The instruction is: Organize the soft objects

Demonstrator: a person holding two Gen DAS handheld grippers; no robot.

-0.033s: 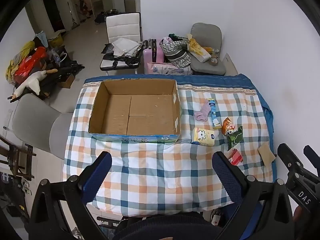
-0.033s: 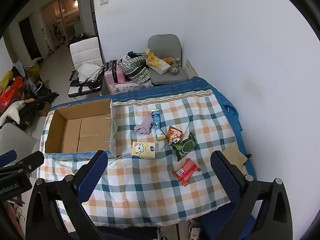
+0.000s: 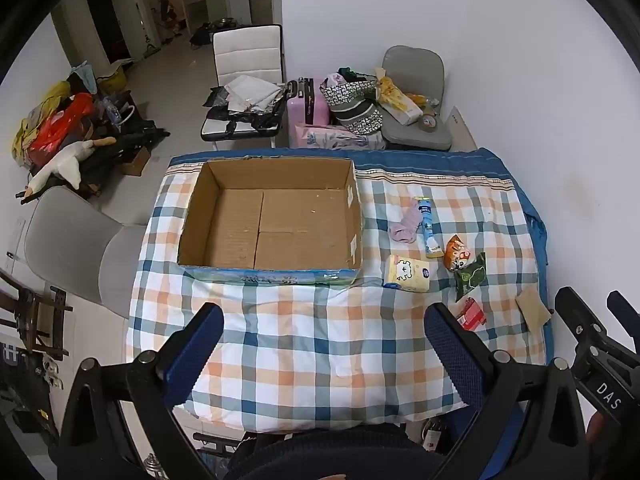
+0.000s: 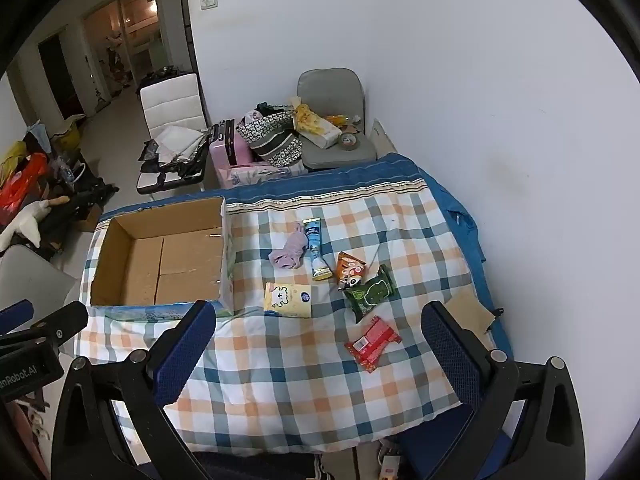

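An empty cardboard box [image 3: 272,224] [image 4: 160,260] sits on the left of the checked tablecloth [image 3: 320,344]. To its right lie a pink sock [image 3: 406,226] [image 4: 288,254], a blue tube [image 3: 427,227] [image 4: 316,252], a yellow tissue pack [image 3: 407,274] [image 4: 287,300], an orange snack bag [image 3: 456,252] [image 4: 351,268], a green packet [image 3: 471,276] [image 4: 370,294] and a red packet [image 3: 472,314] [image 4: 372,342]. My left gripper [image 3: 324,348] is open and empty above the table's near edge. My right gripper [image 4: 316,352] is open and empty, near the red packet.
A brown card piece [image 3: 532,306] [image 4: 468,312] lies at the table's right edge by the white wall. Chairs [image 3: 248,80], a pink suitcase [image 3: 306,100] and bags stand behind the table. A grey chair [image 3: 68,244] stands to the left.
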